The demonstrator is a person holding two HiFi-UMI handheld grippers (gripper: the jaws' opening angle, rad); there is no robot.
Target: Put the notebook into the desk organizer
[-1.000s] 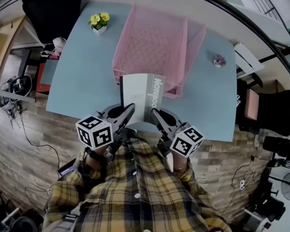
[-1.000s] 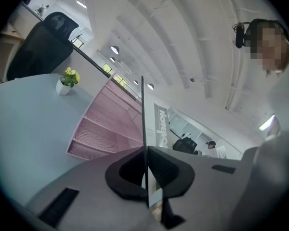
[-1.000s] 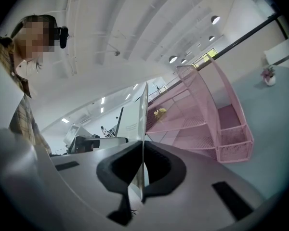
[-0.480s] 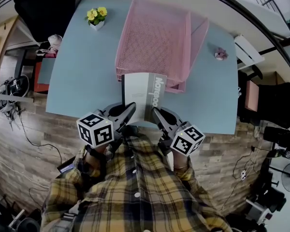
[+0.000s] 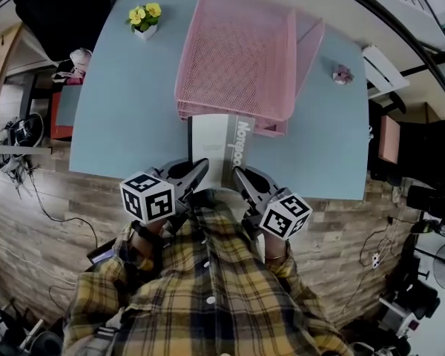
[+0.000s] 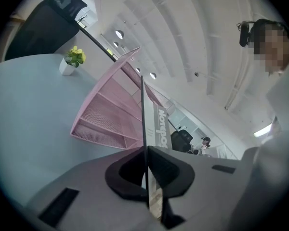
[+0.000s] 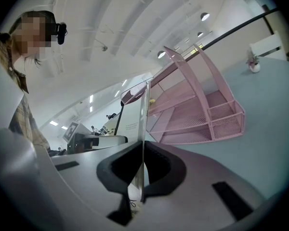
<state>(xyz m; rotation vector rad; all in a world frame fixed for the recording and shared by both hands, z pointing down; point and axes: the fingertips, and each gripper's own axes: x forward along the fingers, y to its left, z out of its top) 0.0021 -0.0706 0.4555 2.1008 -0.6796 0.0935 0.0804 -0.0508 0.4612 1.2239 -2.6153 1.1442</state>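
A grey-and-white notebook [image 5: 219, 148] is held level over the near edge of the blue table [image 5: 122, 113], each near corner in a gripper. My left gripper [image 5: 198, 172] is shut on its left near corner and my right gripper [image 5: 239, 175] on its right near corner. Its far edge meets the front opening of the pink mesh desk organizer [image 5: 237, 58]. The left gripper view shows the notebook [image 6: 161, 127] edge-on between the shut left gripper [image 6: 147, 177], with the organizer [image 6: 108, 117] ahead. In the right gripper view the notebook [image 7: 132, 117] is clamped in the right gripper [image 7: 141, 177], organizer [image 7: 197, 112] beyond.
A small white pot of yellow flowers [image 5: 145, 19] stands at the table's far left. A little pink ornament [image 5: 343, 73] sits at the far right. A black chair [image 5: 55, 6] is behind the table's left corner. My plaid-shirted body is against the table's near edge.
Both grippers have sunk a little with the notebook. Its far edge now lies lower, at the organizer's front, tucked under the upper tier's rim.
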